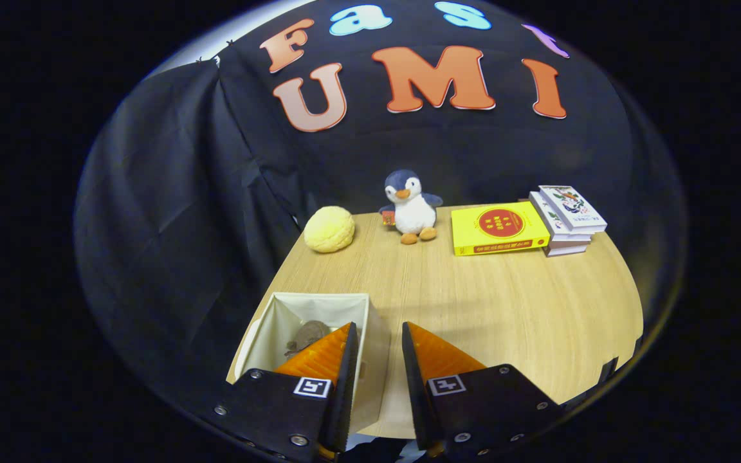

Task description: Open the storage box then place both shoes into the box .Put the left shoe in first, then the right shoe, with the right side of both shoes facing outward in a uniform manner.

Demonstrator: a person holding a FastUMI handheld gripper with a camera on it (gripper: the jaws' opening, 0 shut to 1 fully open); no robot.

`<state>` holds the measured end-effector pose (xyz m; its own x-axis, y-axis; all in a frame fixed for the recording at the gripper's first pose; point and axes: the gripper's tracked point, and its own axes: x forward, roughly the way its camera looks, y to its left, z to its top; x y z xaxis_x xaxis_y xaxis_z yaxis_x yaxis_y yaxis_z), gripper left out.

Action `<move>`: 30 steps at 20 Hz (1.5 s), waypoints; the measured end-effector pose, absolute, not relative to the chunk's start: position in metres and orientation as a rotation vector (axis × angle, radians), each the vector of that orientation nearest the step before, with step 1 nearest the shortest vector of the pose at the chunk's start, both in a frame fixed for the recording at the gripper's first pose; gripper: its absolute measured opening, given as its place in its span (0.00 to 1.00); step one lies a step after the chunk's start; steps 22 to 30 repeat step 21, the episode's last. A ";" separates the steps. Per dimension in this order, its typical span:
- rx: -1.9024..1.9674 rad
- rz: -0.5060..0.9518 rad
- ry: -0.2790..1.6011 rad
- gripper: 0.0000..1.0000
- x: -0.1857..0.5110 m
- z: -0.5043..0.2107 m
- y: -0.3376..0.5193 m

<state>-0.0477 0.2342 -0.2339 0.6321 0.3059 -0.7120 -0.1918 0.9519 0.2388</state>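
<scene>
Hovering at the lower middle of the frame, the gripper (pixel 377 350) has its fingers apart and empty, straddling the near wall of the open storage box (pixel 319 299). A grey-brown shoe (pixel 306 335) lies inside, partly hidden. Dropping lower could snag or tip that soft wall.

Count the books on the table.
4: one yellow book lying flat right of the penguin, and a stack of three books beside it. The tool hangs open over the box's wall.

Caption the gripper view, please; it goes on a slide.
Open gripper above the right wall of an open storage box holding a dark shoe; toy penguin and books beyond.
</scene>
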 end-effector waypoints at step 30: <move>0.069 0.161 0.299 0.88 0.019 -0.077 -0.020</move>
